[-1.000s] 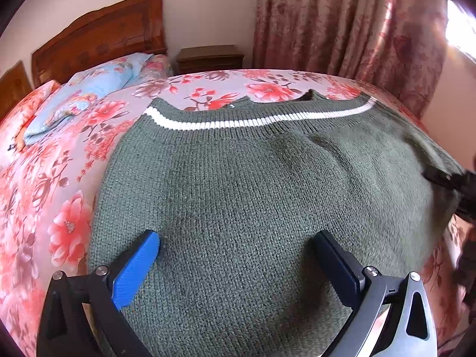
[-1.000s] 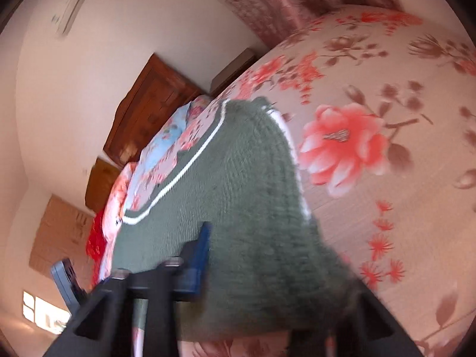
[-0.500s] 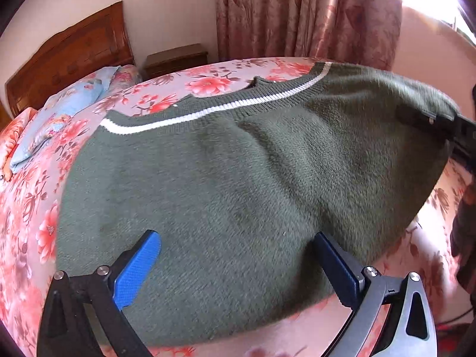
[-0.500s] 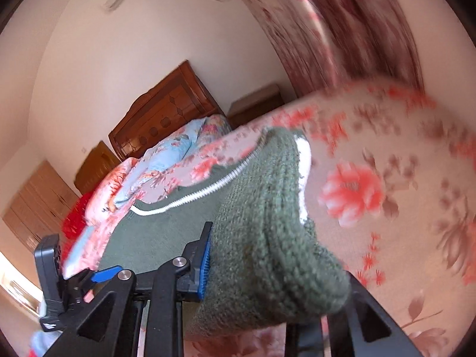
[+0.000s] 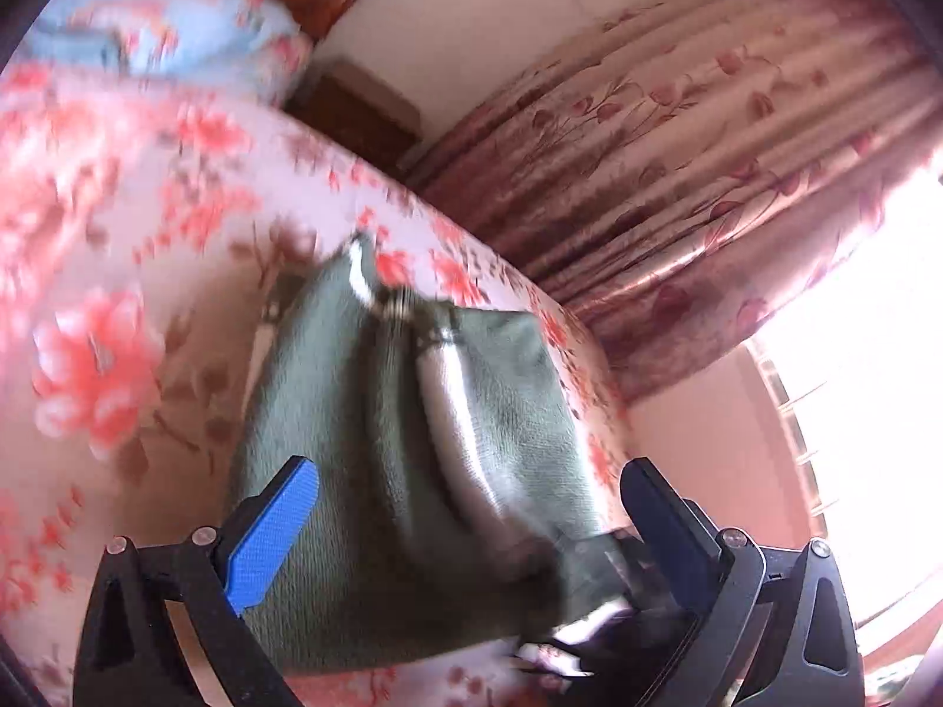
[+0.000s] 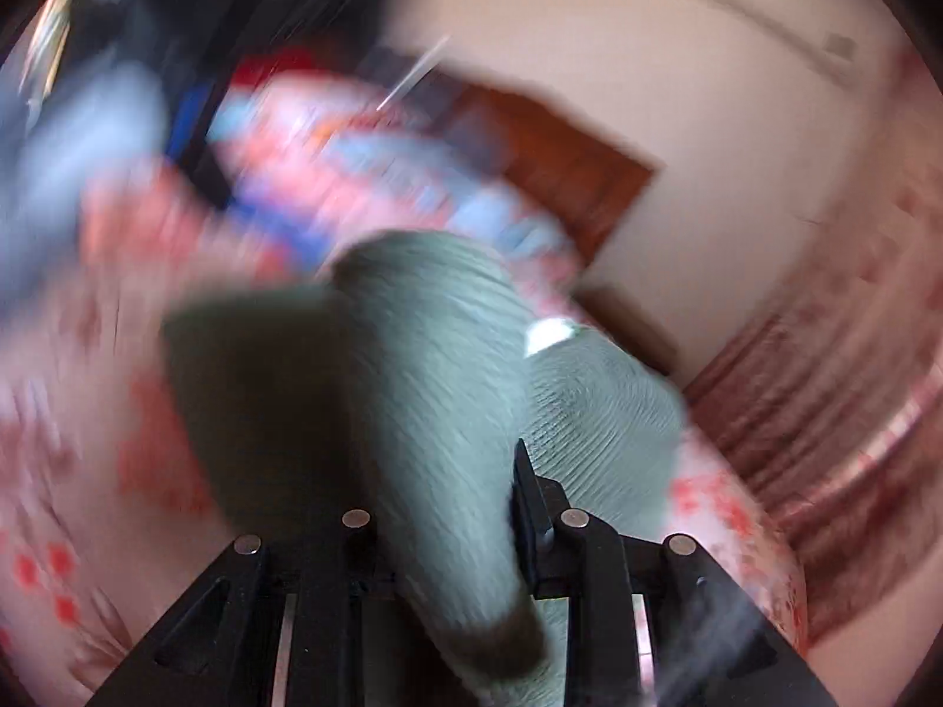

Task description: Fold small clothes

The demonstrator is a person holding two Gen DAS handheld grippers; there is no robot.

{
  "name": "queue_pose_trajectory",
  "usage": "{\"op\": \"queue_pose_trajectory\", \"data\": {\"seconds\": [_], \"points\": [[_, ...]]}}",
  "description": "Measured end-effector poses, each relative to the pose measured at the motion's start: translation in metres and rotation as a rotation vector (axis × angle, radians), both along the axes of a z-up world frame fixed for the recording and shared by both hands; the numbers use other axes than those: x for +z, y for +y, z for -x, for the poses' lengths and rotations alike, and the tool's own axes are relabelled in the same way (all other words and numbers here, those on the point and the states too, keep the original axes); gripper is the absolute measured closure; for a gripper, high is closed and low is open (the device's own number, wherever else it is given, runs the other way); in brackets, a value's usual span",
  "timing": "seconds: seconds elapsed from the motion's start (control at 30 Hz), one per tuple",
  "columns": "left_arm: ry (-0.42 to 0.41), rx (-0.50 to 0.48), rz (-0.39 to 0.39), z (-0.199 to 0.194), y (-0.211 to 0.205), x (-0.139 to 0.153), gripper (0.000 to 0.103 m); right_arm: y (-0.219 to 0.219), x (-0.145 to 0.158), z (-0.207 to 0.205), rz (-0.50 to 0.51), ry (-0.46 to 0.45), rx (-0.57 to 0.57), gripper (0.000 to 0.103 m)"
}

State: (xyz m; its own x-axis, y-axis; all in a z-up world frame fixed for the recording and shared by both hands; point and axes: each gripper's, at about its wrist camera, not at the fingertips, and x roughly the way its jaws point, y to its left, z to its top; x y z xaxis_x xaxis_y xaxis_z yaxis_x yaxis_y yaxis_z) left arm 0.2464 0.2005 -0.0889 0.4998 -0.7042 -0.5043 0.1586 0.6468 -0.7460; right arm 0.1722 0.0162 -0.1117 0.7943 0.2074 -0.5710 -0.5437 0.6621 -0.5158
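A dark green knitted sweater (image 5: 401,471) with a white stripe hangs bunched above the floral bed (image 5: 118,271) in the left wrist view. My left gripper (image 5: 471,506) is open, its blue-padded fingers (image 5: 271,524) wide apart on either side of the sweater. In the right wrist view, which is blurred by motion, my right gripper (image 6: 448,506) is shut on a thick fold of the sweater (image 6: 436,365) and holds it up off the bed. The right gripper shows dimly under the cloth at the bottom of the left wrist view (image 5: 589,642).
A blue floral pillow (image 5: 171,17) lies at the head of the bed by a wooden headboard (image 6: 554,159). A dark nightstand (image 5: 359,118) stands by the wall. Patterned curtains (image 5: 707,177) and a bright window (image 5: 872,353) are on the right.
The sweater lay spread flat on the bed; now the right gripper has lifted it into a hanging bunch. Both cameras have swung sharply, and the left gripper stayed open.
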Motion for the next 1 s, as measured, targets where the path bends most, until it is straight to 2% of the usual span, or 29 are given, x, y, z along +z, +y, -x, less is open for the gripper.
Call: {"op": "queue_pose_trajectory", "data": {"seconds": [0.03, 0.07, 0.17, 0.27, 0.4, 0.5, 0.6, 0.67, 0.77, 0.87, 0.9, 0.93, 0.97, 1.0], "points": [[0.016, -0.016, 0.016, -0.001, -0.001, -0.004, 0.0, 0.008, -0.011, 0.009, 0.056, -0.097, 0.01, 0.075], [0.03, -0.031, 0.029, -0.001, -0.003, -0.007, 0.0, 0.011, -0.014, 0.012, 0.082, -0.116, 0.008, 0.075], [0.066, -0.06, 0.07, -0.003, -0.008, -0.015, 0.0, 0.003, -0.003, 0.012, 0.022, -0.109, -0.01, 0.076], [0.115, -0.104, 0.096, -0.011, -0.017, -0.021, 0.0, -0.001, 0.001, 0.017, 0.009, -0.152, -0.022, 0.076], [0.13, -0.146, 0.049, -0.024, -0.033, -0.013, 0.0, -0.006, -0.001, 0.018, 0.004, -0.175, -0.026, 0.076], [0.099, -0.169, 0.002, -0.033, -0.048, 0.004, 0.0, -0.005, -0.003, 0.02, 0.002, -0.178, -0.028, 0.076], [0.053, -0.19, -0.122, -0.035, -0.071, 0.022, 0.0, -0.007, -0.002, 0.021, -0.005, -0.179, -0.031, 0.076], [0.091, -0.197, -0.188, -0.042, -0.084, 0.019, 0.0, -0.007, -0.001, 0.024, -0.022, -0.186, -0.034, 0.076], [0.145, -0.214, -0.185, -0.048, -0.095, 0.007, 0.0, -0.01, 0.003, 0.027, -0.047, -0.206, -0.041, 0.076], [0.113, -0.216, -0.16, -0.05, -0.104, 0.012, 0.0, -0.009, 0.001, 0.027, -0.048, -0.21, -0.042, 0.076], [0.1, -0.218, -0.18, -0.051, -0.108, 0.015, 0.0, -0.008, 0.0, 0.027, -0.042, -0.209, -0.04, 0.076], [0.092, -0.219, -0.244, -0.053, -0.115, 0.018, 0.0, -0.007, 0.0, 0.029, -0.04, -0.216, -0.043, 0.075], [0.092, -0.211, -0.29, -0.055, -0.118, 0.019, 0.094, -0.005, 0.0, 0.035, -0.043, -0.222, -0.051, 0.074], [0.099, -0.199, -0.31, -0.058, -0.119, 0.019, 0.103, -0.006, 0.002, 0.036, -0.047, -0.226, -0.062, 0.074]]}}
